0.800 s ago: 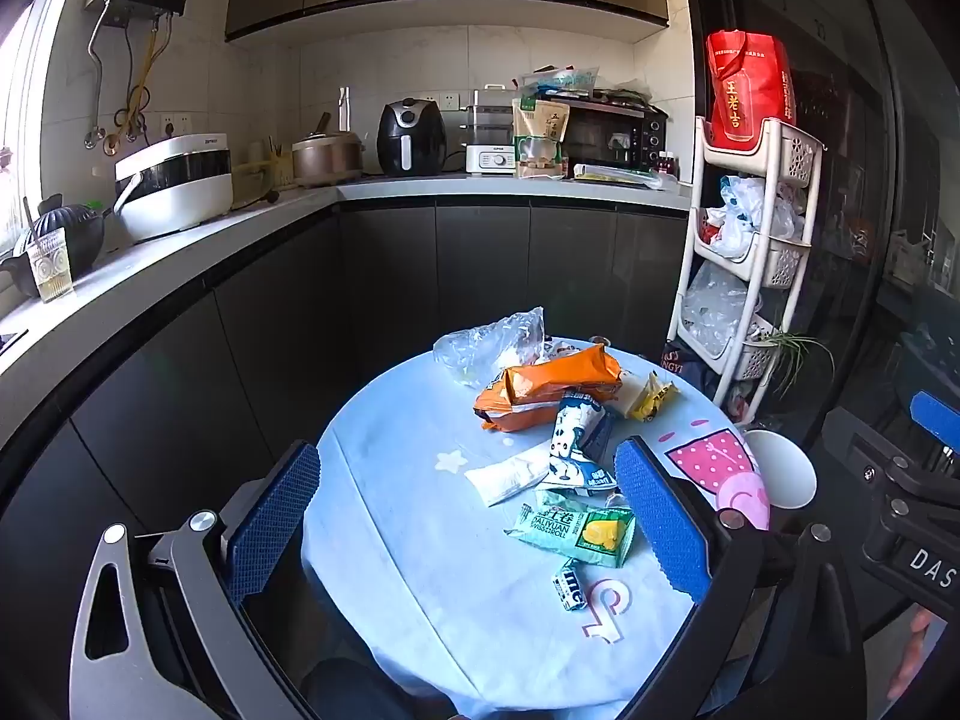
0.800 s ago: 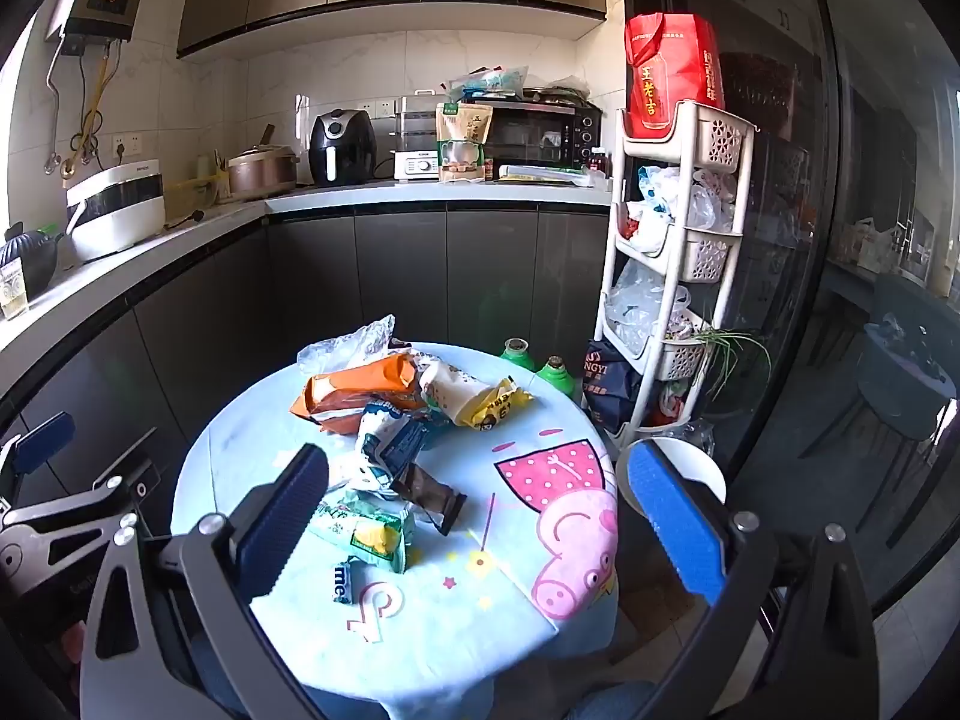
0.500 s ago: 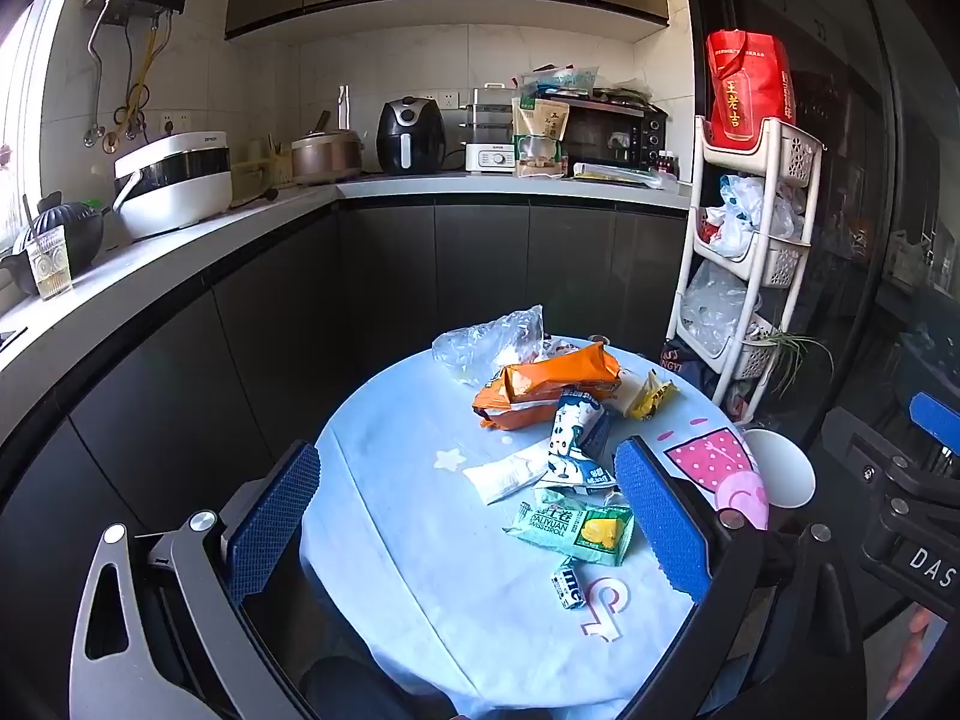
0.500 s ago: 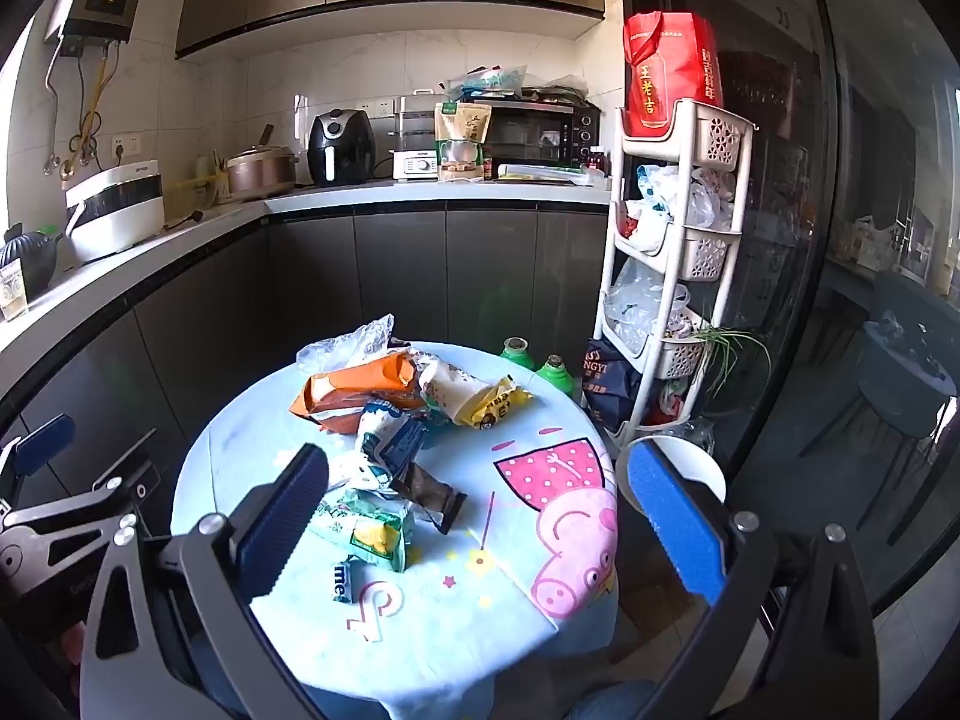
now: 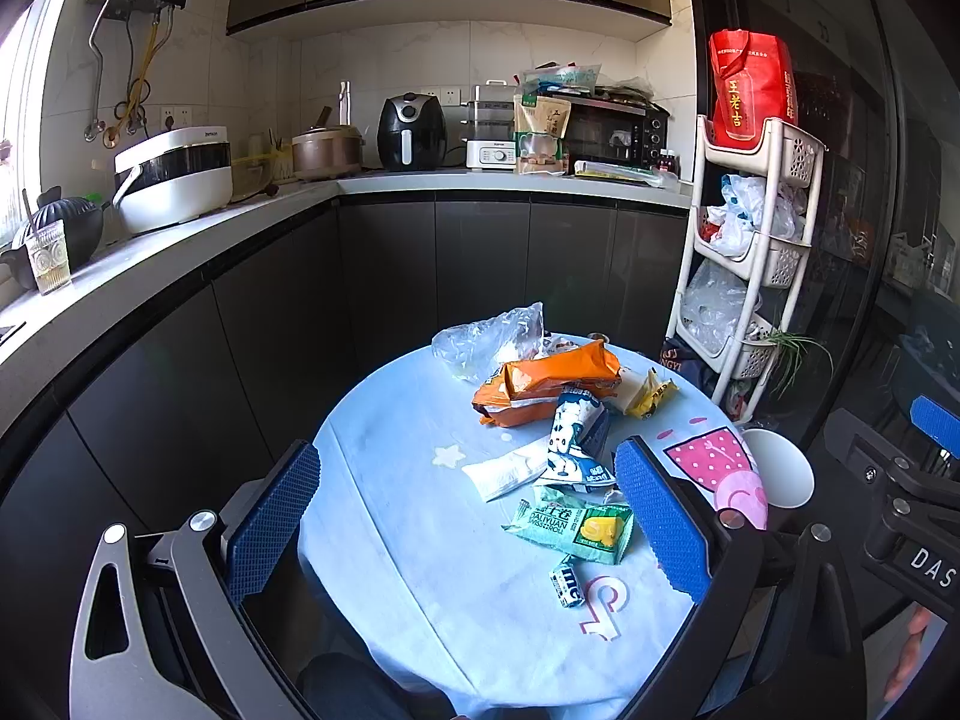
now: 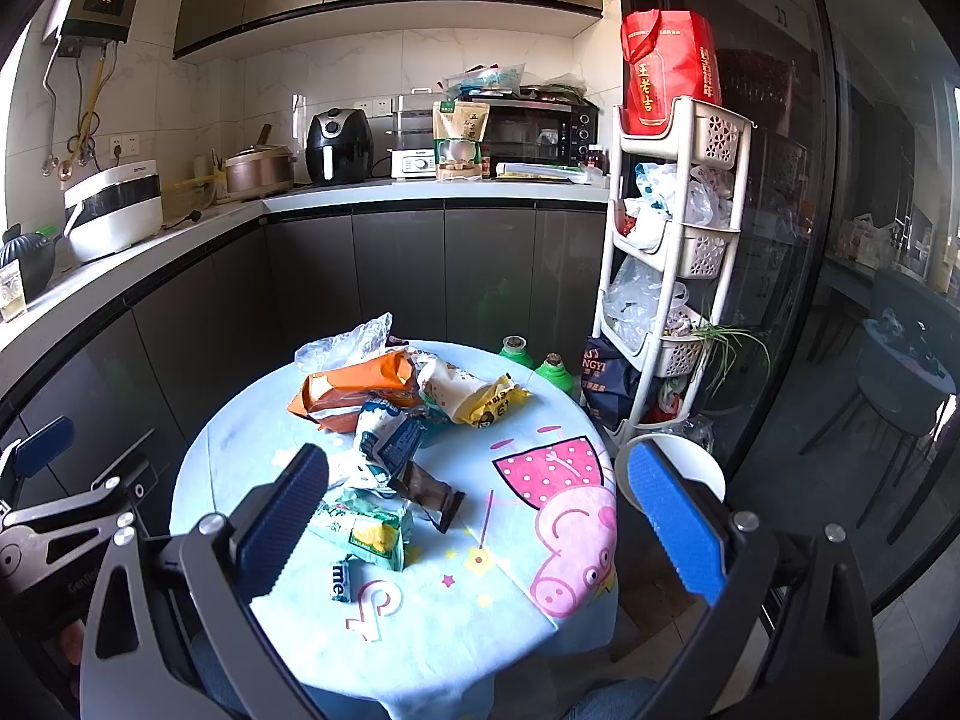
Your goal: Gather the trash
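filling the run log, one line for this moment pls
left gripper open | right gripper open | wrappers on table | nothing held

Left gripper (image 5: 468,522), right gripper (image 6: 480,516): jaws wide.

fingers (image 5: 273,519): blue, ribbed | table (image 5: 390,480) cloth between them: light blue, pink dotted pig print | orange wrapper (image 5: 558,369) | green-yellow wrapper (image 5: 573,531)

light: bright daylight from window (image 5: 15,138), left | round table (image 5: 420,540) sunlit | cabinets dim | focus: sharp | edges: strong fisheye bending, black corner vignette
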